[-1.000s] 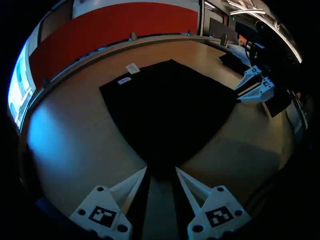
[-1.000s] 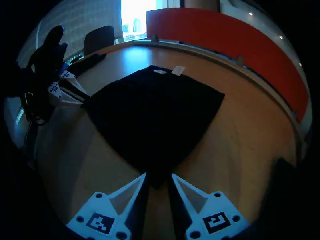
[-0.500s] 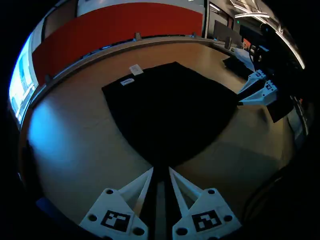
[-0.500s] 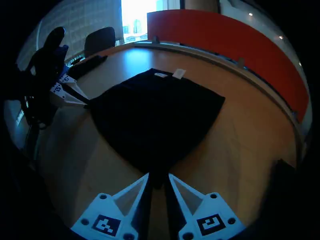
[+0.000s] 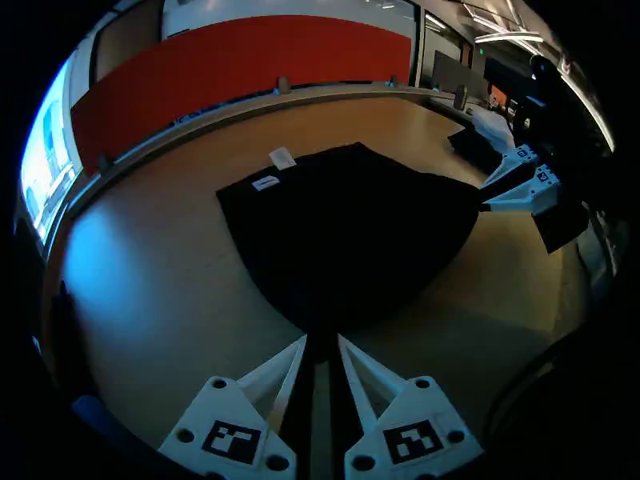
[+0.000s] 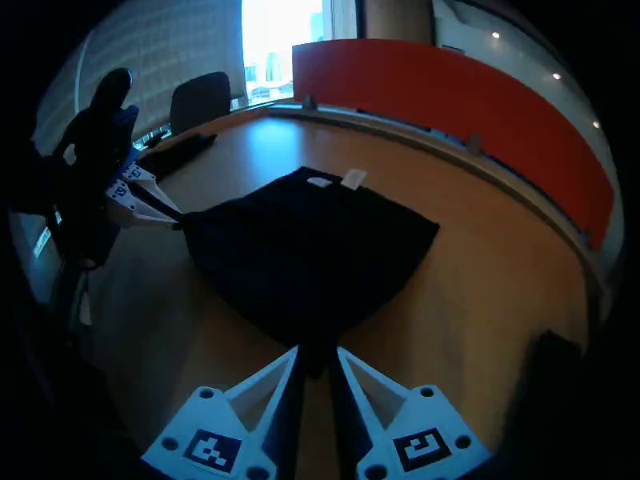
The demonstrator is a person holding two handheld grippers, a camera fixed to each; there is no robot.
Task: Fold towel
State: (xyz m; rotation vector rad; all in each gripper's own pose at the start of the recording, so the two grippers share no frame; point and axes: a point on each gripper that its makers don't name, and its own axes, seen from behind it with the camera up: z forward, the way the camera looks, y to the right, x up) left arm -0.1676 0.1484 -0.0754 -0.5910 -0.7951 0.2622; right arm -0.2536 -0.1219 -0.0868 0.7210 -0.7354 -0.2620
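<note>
Towel (image 5: 352, 232) is black-looking and spread over the wooden bench (image 5: 152, 272), and I'm holding it by two neighbouring corners. My left tongs (image 5: 321, 342) are pinched together on the near corner in the left gripper view, with cloth between both fingers. Same deal with the right tongs (image 6: 318, 354) in the right gripper view, clamped on their own corner. Each view also catches the other tongs off to the side, at the next corner along. The cloth humps up a bit between the held corners instead of lying dead flat. The far corner rests on the bench, with a small white label (image 5: 265, 183) on it. A red panel (image 5: 240, 56) runs behind the bench, and there's a chair (image 6: 196, 96) by a bright window (image 6: 276, 36).
</note>
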